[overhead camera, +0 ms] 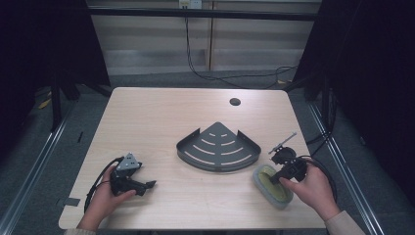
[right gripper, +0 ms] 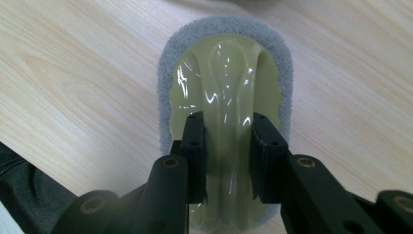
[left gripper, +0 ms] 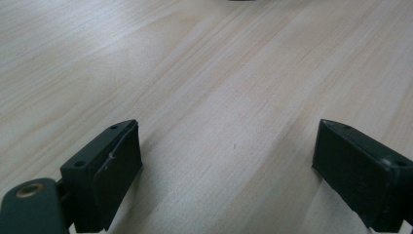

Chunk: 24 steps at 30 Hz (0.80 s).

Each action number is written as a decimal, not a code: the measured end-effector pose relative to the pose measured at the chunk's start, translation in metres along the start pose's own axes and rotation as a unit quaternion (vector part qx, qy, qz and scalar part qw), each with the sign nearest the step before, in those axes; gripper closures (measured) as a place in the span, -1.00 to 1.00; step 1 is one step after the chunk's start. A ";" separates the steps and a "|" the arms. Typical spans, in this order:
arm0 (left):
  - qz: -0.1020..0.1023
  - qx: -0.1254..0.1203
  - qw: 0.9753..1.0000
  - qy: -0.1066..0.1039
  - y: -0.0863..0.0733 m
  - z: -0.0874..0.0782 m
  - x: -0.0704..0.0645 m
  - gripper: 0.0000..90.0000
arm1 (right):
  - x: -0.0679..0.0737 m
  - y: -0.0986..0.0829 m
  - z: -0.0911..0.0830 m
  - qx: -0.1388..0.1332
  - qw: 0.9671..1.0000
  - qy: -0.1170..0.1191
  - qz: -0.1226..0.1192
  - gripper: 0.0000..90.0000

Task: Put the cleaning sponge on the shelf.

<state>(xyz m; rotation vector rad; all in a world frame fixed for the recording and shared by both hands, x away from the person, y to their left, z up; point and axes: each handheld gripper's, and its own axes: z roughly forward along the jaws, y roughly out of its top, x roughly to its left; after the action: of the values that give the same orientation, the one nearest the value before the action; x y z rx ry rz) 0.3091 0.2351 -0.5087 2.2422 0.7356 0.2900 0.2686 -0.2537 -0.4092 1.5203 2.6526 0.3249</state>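
A: What's the setting?
B: A pale wood-grain counter (overhead camera: 161, 112) with a round hole (overhead camera: 235, 102), grey floor and dark curtains around it. A dark corner shelf (overhead camera: 219, 148) lies mid-counter.
A: The tongs?
B: Left tongs (left gripper: 229, 151) gape wide over bare wood. Right tongs (right gripper: 228, 146) clamp the central ridge of the scrubbing sponge (right gripper: 226, 73), near the front right edge; its near end is hidden.
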 end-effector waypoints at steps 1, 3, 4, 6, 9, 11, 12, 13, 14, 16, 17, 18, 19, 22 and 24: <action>0.000 0.000 1.000 0.000 0.000 0.000 0.000 -0.78 | -0.001 0.002 -0.004 0.000 1.000 -0.004 -0.005 0.59; 0.001 0.000 1.000 0.000 0.000 0.000 0.000 -0.78 | -0.001 0.002 -0.006 -0.002 1.000 -0.005 -0.006 0.59; 0.000 0.000 1.000 0.000 0.000 0.000 0.000 -0.78 | -0.001 0.003 -0.008 -0.004 1.000 -0.005 -0.007 0.59; 0.000 0.000 1.000 0.000 0.000 0.000 0.000 -0.78 | -0.002 0.005 -0.013 -0.004 1.000 -0.004 -0.008 0.59; 0.000 0.000 1.000 0.000 0.000 0.000 0.000 -0.78 | -0.003 0.008 -0.018 -0.003 1.000 -0.006 -0.011 0.59; 0.000 0.000 1.000 0.000 0.000 0.000 0.000 -0.78 | -0.004 0.010 -0.020 -0.003 1.000 -0.006 -0.014 0.59; 0.000 0.000 1.000 0.000 0.000 0.000 0.000 -0.78 | -0.004 0.011 -0.021 -0.001 1.000 -0.005 -0.013 0.59; 0.000 0.000 1.000 0.000 0.000 0.000 0.000 -0.78 | -0.003 0.012 -0.022 -0.002 1.000 -0.006 -0.014 0.59; 0.001 0.001 1.000 0.000 0.000 0.000 0.000 -0.78 | -0.003 0.013 -0.023 0.001 1.000 -0.006 -0.016 0.59; 0.001 0.001 1.000 0.000 0.000 0.000 0.000 -0.78 | -0.003 0.017 -0.026 0.004 1.000 -0.007 -0.019 0.59; 0.001 0.000 1.000 0.000 0.000 0.000 0.000 -0.78 | -0.003 0.018 -0.027 0.006 1.000 -0.007 -0.021 0.59; 0.001 0.001 1.000 0.000 0.000 0.000 0.000 -0.78 | -0.004 0.021 -0.029 0.007 1.000 -0.007 -0.023 0.59; 0.001 0.001 1.000 0.000 0.000 0.000 0.000 -0.78 | -0.004 0.021 -0.029 0.007 1.000 -0.007 -0.023 0.59; 0.000 0.000 1.000 0.000 0.000 0.000 0.000 -0.78 | -0.004 0.025 -0.033 0.003 1.000 -0.009 -0.023 0.59; 0.001 0.000 1.000 0.000 0.000 0.000 0.000 -0.78 | -0.004 0.027 -0.035 0.001 1.000 -0.008 -0.024 0.59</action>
<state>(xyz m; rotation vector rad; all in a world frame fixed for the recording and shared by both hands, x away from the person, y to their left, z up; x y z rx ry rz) 0.3091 0.2352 -0.5086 2.2435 0.7347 0.2901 0.2876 -0.2495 -0.3695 1.4515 2.6725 0.3069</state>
